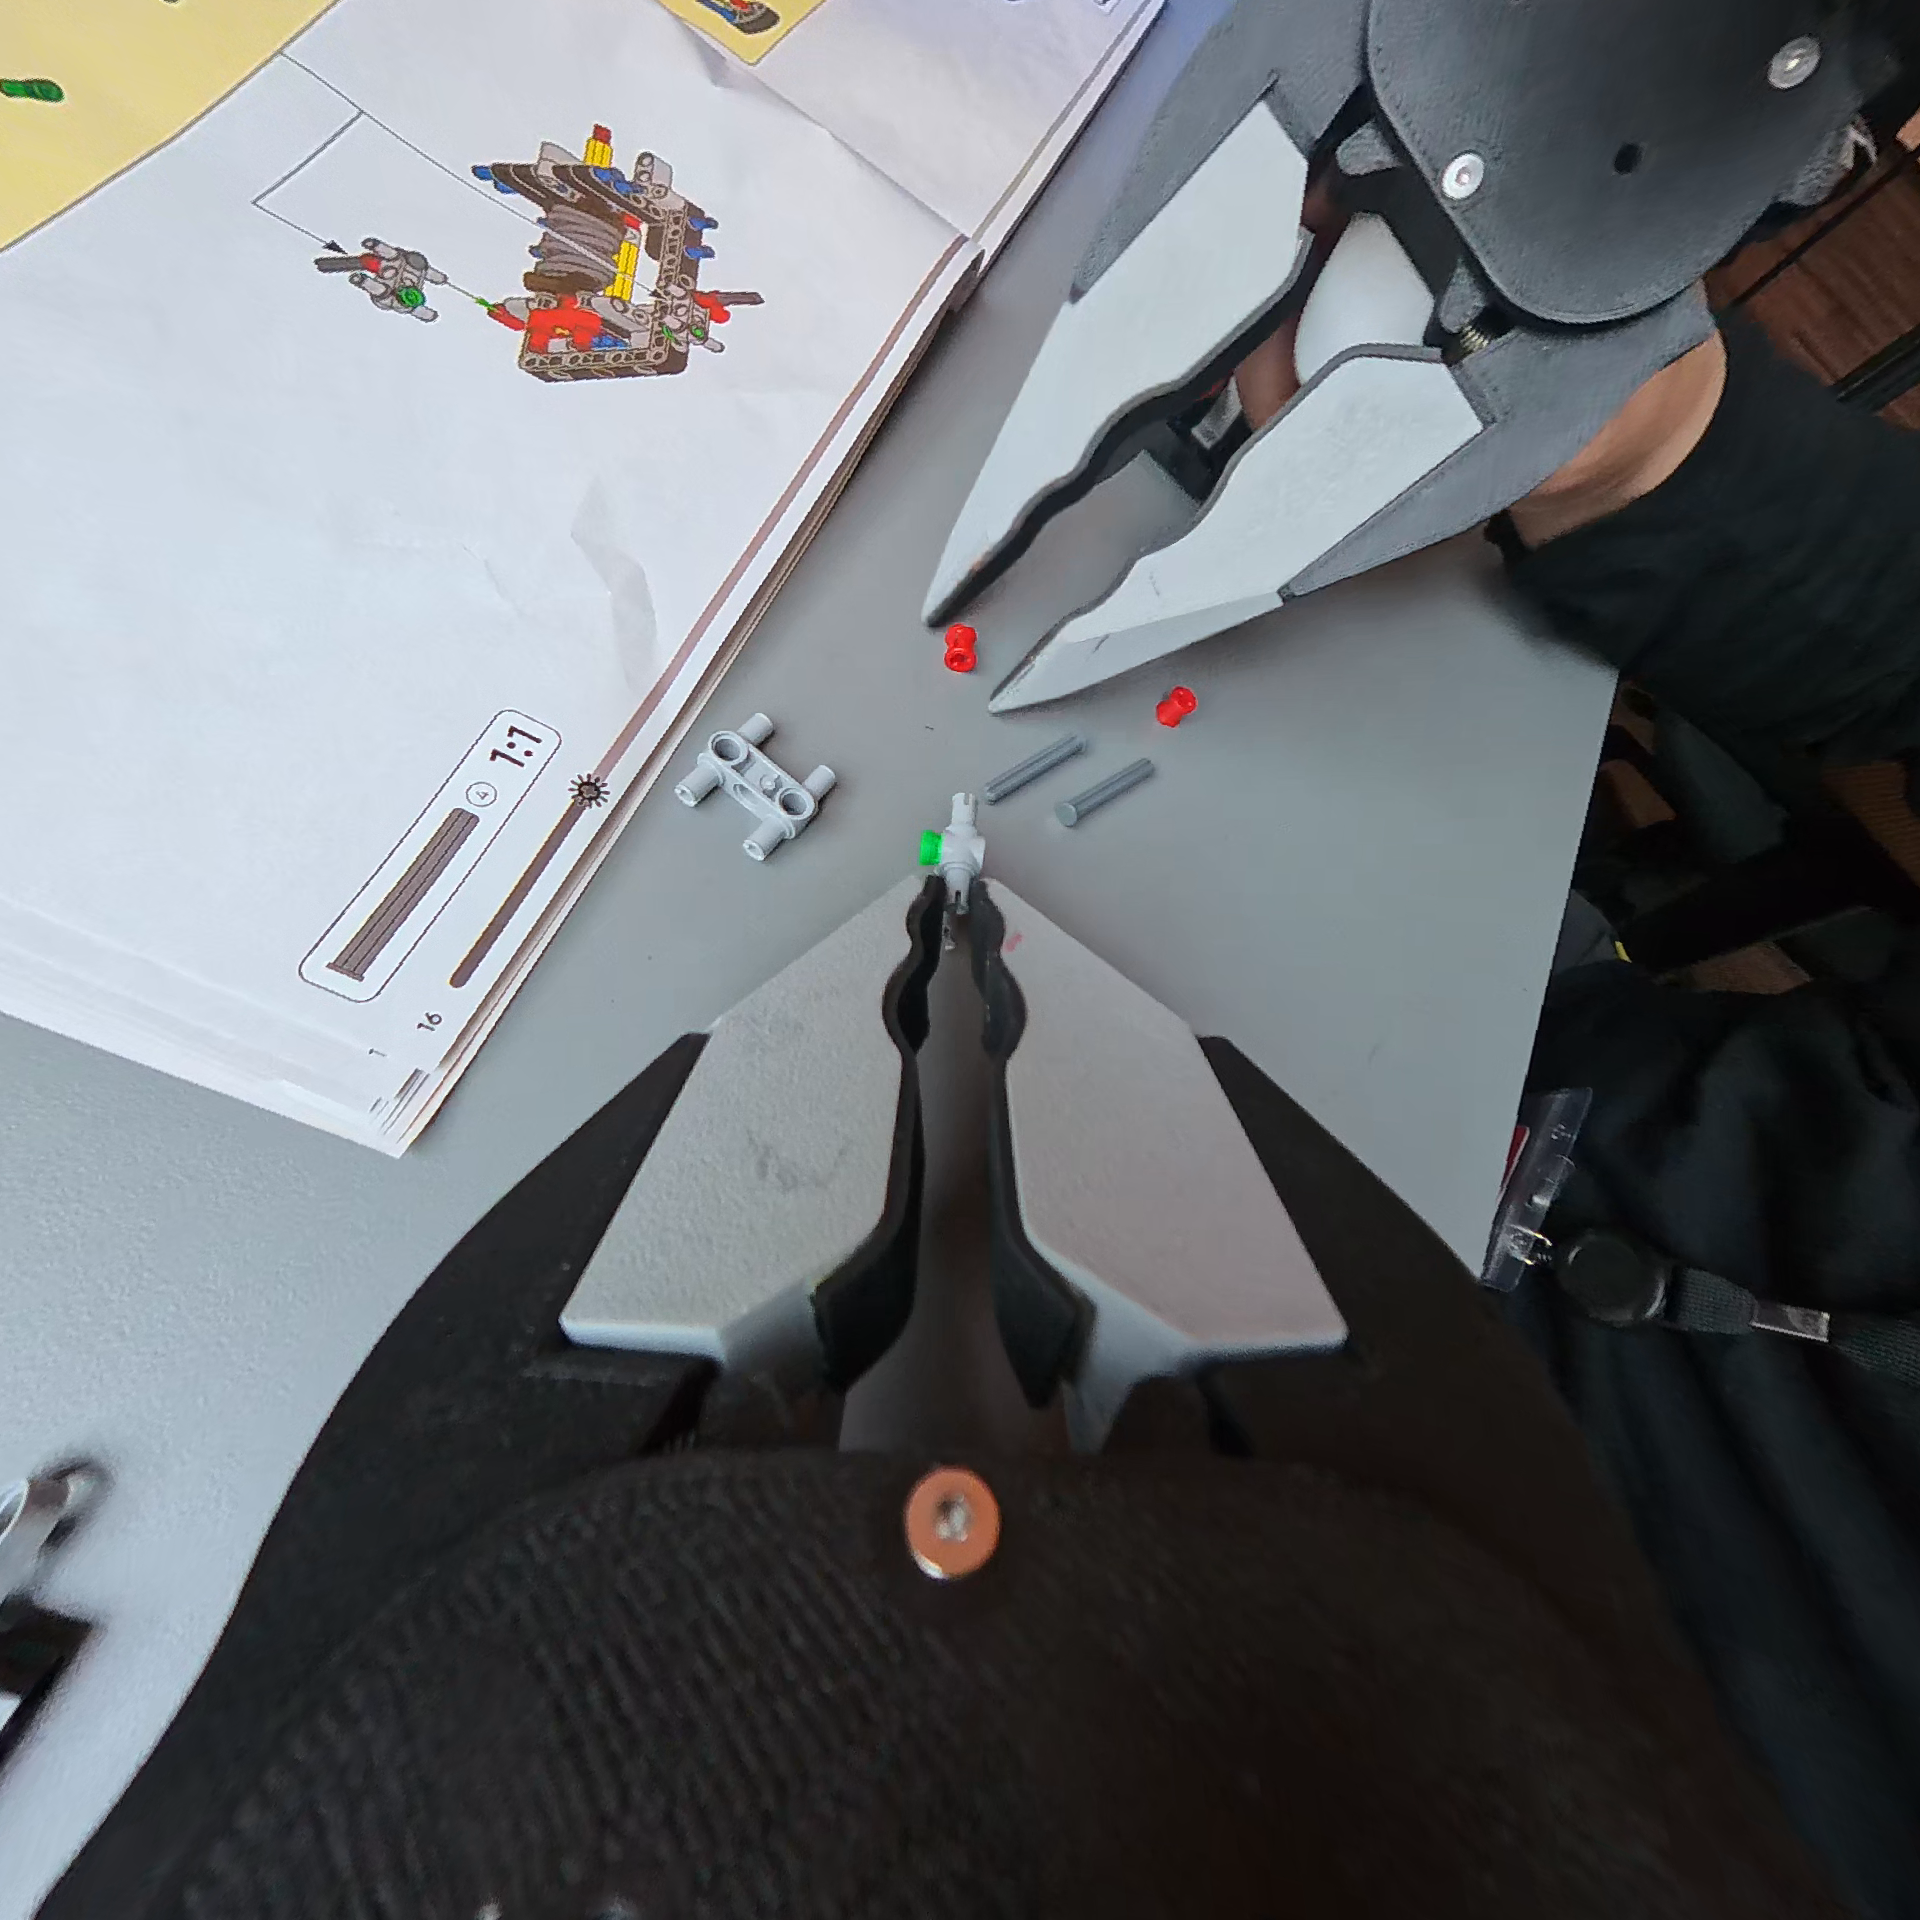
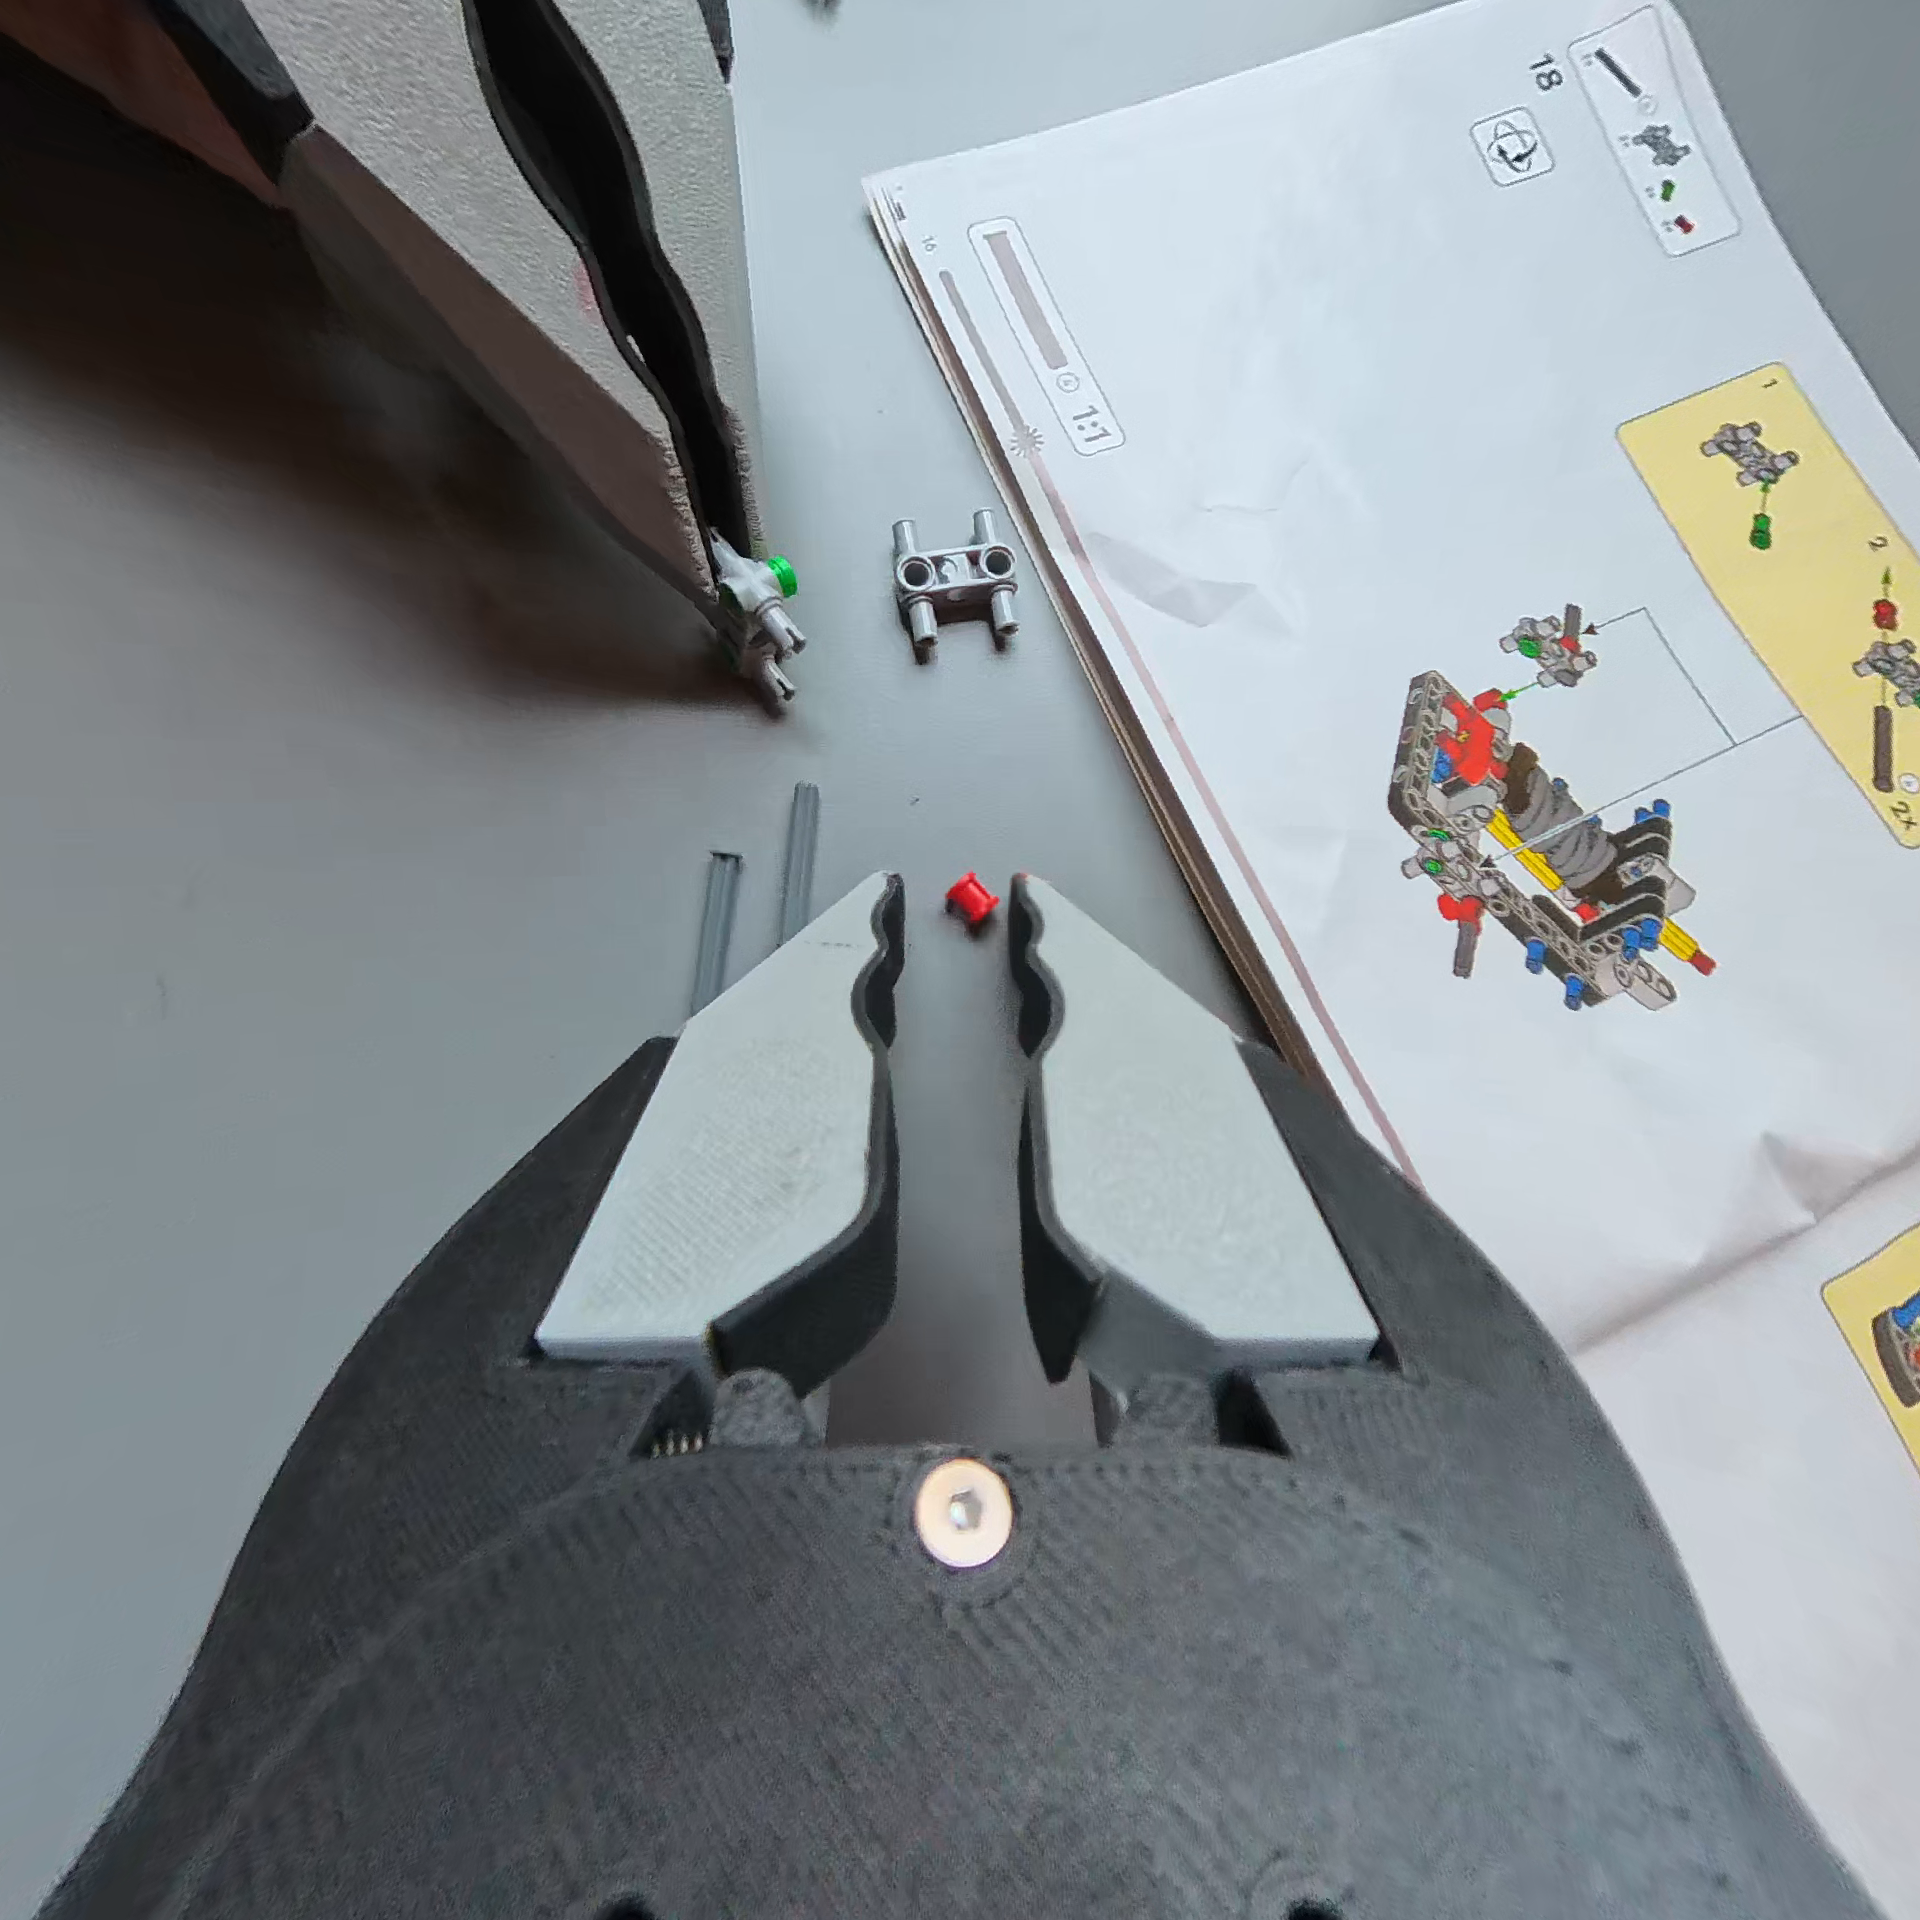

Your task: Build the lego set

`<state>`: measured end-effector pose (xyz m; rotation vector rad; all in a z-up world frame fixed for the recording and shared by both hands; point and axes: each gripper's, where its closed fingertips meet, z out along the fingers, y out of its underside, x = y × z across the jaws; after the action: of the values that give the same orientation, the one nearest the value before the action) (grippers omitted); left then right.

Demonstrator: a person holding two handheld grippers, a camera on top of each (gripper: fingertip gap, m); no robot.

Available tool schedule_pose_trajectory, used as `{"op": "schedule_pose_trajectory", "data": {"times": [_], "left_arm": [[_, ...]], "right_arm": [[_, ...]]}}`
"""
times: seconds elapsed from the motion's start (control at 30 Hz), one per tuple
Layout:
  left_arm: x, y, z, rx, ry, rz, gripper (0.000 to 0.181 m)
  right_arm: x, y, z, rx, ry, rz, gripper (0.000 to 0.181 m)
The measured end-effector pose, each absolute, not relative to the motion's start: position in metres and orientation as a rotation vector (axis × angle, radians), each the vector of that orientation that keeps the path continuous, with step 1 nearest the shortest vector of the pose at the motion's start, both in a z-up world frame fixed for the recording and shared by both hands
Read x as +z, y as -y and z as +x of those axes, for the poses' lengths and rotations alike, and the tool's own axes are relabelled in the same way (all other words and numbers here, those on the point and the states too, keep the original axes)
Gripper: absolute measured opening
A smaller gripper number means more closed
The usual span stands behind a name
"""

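Note:
My left gripper [image 1: 954,891] is shut on a light grey connector with a green pin [image 1: 958,844], held at its tips over the grey table; it also shows in the right wrist view [image 2: 762,594]. My right gripper [image 2: 956,896] is open, its tips on either side of a red bush [image 2: 971,900] lying on the table; in the left wrist view the right gripper [image 1: 968,649] stands over that bush [image 1: 960,646]. A second red bush [image 1: 1175,707], two dark grey axles [image 1: 1103,792] [image 1: 1033,769] and a loose grey connector [image 1: 755,784] lie nearby.
The open instruction booklet [image 1: 364,520] lies left of the parts, and to the right in the right wrist view [image 2: 1455,623]. The table edge [image 1: 1558,935] runs along the right, with a person in dark clothing beyond it. A blurred metal object [image 1: 42,1507] sits lower left. My hands' fingertips stand some 6 cm from each other.

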<state>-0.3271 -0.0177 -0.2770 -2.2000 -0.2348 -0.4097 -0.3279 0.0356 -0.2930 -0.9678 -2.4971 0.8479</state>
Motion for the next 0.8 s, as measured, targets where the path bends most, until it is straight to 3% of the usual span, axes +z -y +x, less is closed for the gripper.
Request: {"op": "schedule_pose_trajectory", "data": {"times": [0.1, 0.43, 0.8], "left_arm": [[-0.277, 0.018, -0.327, -0.407, 0.235, -2.200, 0.002], [-0.277, 0.016, -0.314, -0.343, 0.067, -2.230, 0.002], [-0.285, 0.021, -0.281, -0.098, -0.394, -2.255, 0.002]], "right_arm": [[-0.294, -0.031, -0.325, 0.876, 2.522, -0.971, 0.007], [-0.281, -0.014, -0.314, 1.005, 2.557, -0.875, 0.015], [-0.272, 0.020, -0.289, 1.233, 2.644, -0.623, 0.000]]}}
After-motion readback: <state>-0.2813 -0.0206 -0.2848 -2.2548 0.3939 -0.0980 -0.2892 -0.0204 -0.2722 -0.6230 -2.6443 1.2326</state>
